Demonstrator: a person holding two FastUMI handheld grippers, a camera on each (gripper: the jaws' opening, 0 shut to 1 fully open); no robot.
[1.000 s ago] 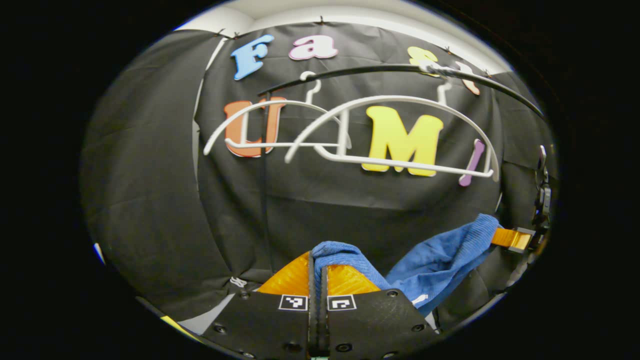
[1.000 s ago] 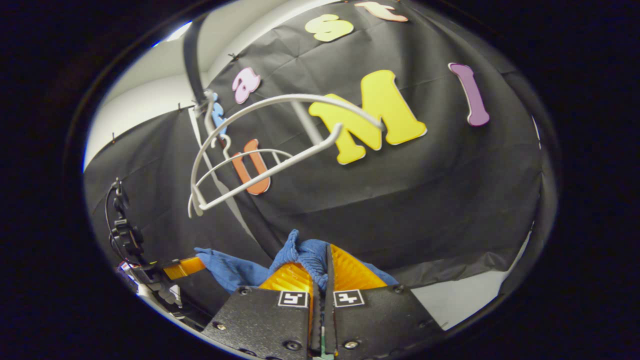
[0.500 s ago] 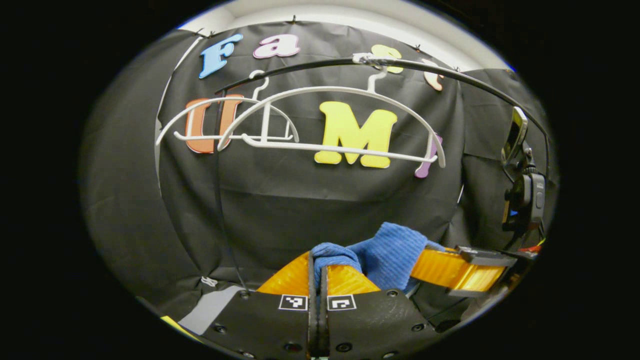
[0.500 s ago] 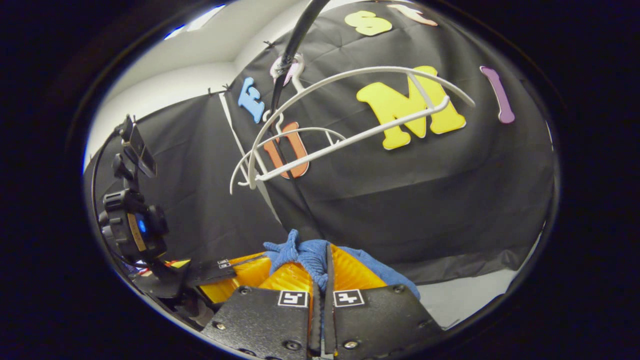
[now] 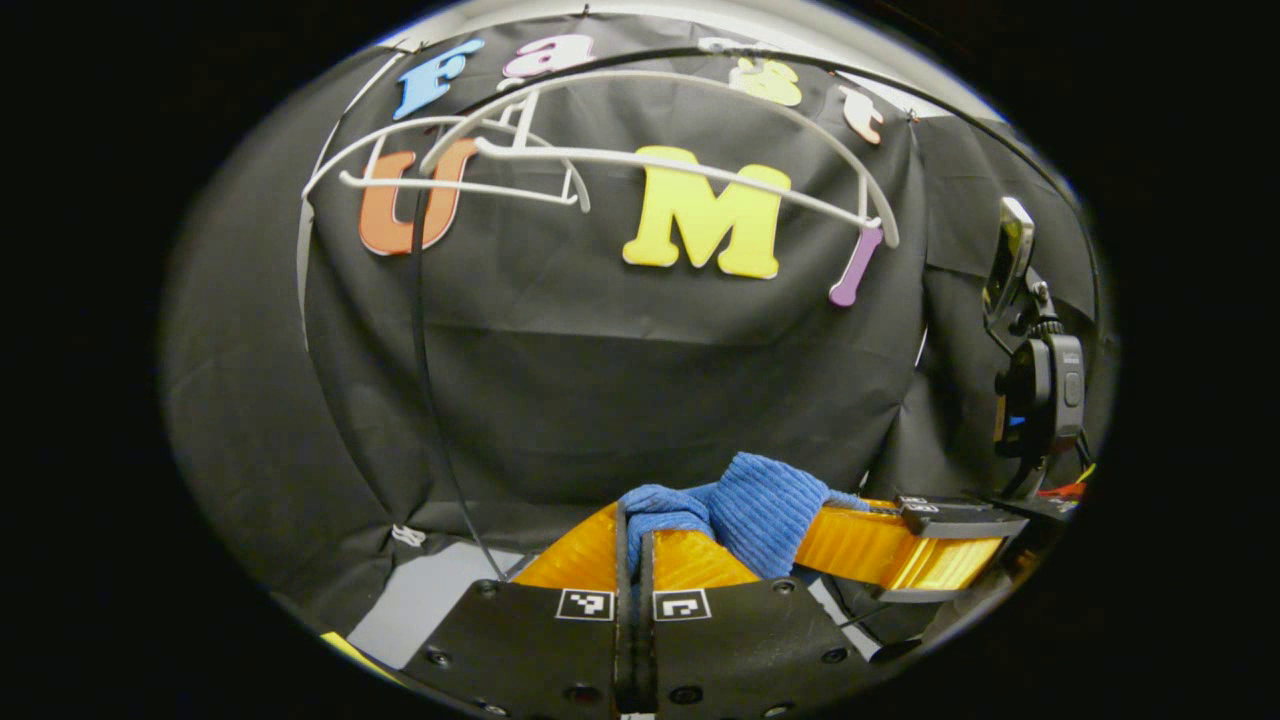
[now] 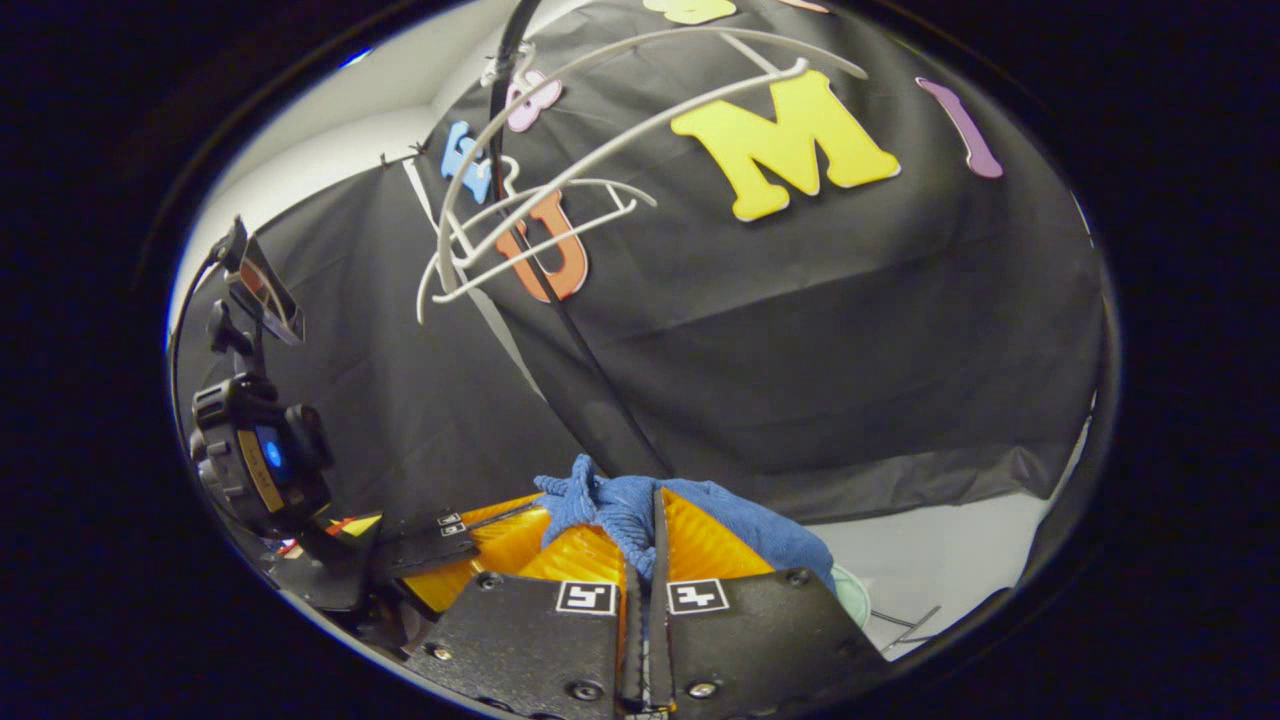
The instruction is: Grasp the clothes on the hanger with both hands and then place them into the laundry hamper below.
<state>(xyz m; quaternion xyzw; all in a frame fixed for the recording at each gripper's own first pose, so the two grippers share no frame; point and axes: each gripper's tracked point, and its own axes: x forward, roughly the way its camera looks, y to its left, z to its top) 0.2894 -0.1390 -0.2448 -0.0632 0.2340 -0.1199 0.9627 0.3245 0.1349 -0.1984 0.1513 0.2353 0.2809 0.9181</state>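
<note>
Below the two bare white hangers (image 5: 640,165) on the rail (image 6: 505,60), both grippers grasp the blue cloth (image 5: 755,505): the left gripper (image 5: 632,530) is clenched on one bunched end, the right gripper (image 6: 645,525) on the other, side by side and nearly touching, the cloth bundled between them in front of the black booth wall

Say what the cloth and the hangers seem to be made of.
Cloth: a blue knit or terry-like fabric, matte; fine ribbed rows show, and it bunches softly between the fingers. Hangers: probably white plastic, smooth with a dull sheen; thin moulded curved bars, though coated metal cannot be ruled out.
</note>
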